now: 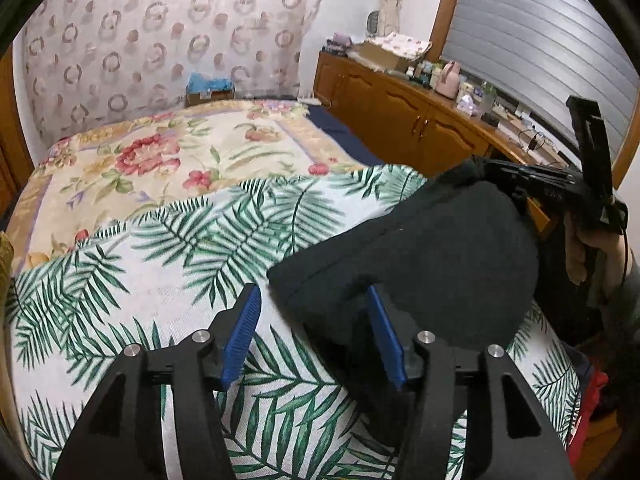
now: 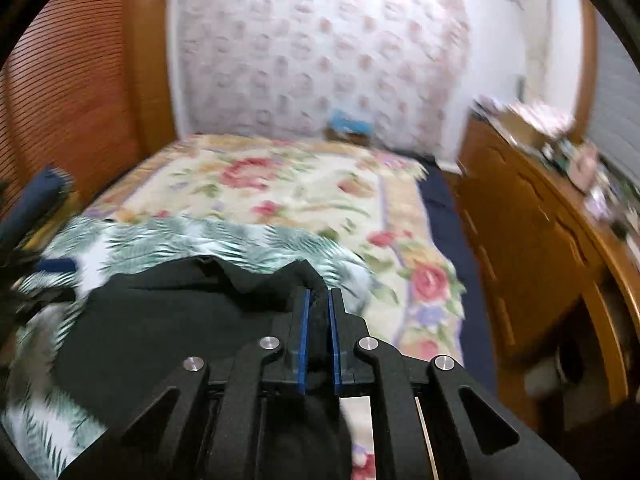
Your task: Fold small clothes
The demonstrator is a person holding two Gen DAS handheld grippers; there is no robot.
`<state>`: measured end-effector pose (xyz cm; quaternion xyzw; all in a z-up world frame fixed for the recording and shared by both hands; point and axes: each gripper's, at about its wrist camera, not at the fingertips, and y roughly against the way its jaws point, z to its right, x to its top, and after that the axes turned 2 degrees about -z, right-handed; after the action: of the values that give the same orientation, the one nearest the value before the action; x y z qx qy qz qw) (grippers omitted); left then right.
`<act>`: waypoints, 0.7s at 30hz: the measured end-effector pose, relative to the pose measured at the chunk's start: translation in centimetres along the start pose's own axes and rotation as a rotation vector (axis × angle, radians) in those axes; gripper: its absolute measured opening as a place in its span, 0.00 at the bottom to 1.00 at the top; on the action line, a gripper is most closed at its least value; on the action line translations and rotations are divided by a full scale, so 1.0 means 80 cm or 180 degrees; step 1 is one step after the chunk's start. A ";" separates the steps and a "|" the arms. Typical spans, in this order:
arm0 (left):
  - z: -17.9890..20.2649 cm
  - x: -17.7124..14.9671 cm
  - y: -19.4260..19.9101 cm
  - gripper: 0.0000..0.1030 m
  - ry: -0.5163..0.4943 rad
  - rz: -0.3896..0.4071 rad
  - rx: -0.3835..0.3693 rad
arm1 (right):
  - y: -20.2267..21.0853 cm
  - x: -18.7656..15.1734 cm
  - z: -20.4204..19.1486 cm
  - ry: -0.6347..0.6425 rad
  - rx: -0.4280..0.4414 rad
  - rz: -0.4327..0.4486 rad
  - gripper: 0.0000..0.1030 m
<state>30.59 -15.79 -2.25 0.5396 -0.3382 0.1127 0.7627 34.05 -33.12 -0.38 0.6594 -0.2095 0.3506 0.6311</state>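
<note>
My right hand-held gripper (image 2: 318, 312) pinches the black garment (image 1: 420, 256) on the palm-print sheet (image 1: 180, 248); my left hand-held gripper (image 1: 314, 320) gapes beside that garment.

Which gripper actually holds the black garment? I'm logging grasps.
The right gripper: its blue pads pinch the black garment. The left gripper is open, empty.

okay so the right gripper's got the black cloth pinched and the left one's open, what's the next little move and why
Probably close the left gripper on the near edge of the black garment. Its blue fingers stand apart with that edge lying between them, while the right gripper already pinches a far corner above the palm-leaf sheet. A second hold would let both grippers spread it for folding.
</note>
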 end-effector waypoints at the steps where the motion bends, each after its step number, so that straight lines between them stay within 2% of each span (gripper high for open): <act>1: -0.001 -0.002 -0.005 0.55 0.0008 -0.0038 -0.0001 | -0.003 -0.003 0.002 -0.0032 -0.0015 -0.0025 0.20; 2: -0.002 -0.003 -0.009 0.55 0.0017 -0.0072 0.0006 | -0.002 -0.006 0.003 -0.0037 -0.0006 -0.0017 0.26; 4: -0.005 -0.006 -0.019 0.55 0.0054 -0.0166 0.0014 | 0.003 -0.009 0.006 -0.0087 0.0014 0.0025 0.56; 5: -0.006 -0.007 -0.023 0.55 0.0078 -0.0201 -0.0005 | 0.008 -0.011 0.009 -0.0138 0.0032 0.0053 0.64; 9: -0.008 -0.005 -0.038 0.55 0.0151 -0.0301 -0.0074 | 0.019 -0.029 0.006 -0.0254 0.0230 0.0053 0.68; 18: -0.002 0.002 -0.048 0.54 0.0210 -0.0291 -0.0197 | -0.021 -0.037 0.035 -0.0426 0.0580 -0.0325 0.68; 19: -0.002 0.002 -0.049 0.52 0.0228 -0.0305 -0.0256 | -0.026 -0.034 0.038 -0.0454 0.0607 -0.0357 0.68; 21: -0.004 0.003 -0.051 0.40 0.0284 -0.0328 -0.0368 | -0.033 -0.031 0.044 -0.0498 0.0693 -0.0399 0.68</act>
<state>33.10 -17.19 -5.20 0.5059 -0.2816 0.0775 0.8116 35.00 -36.70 -3.85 0.7611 -0.1772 0.2787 0.5583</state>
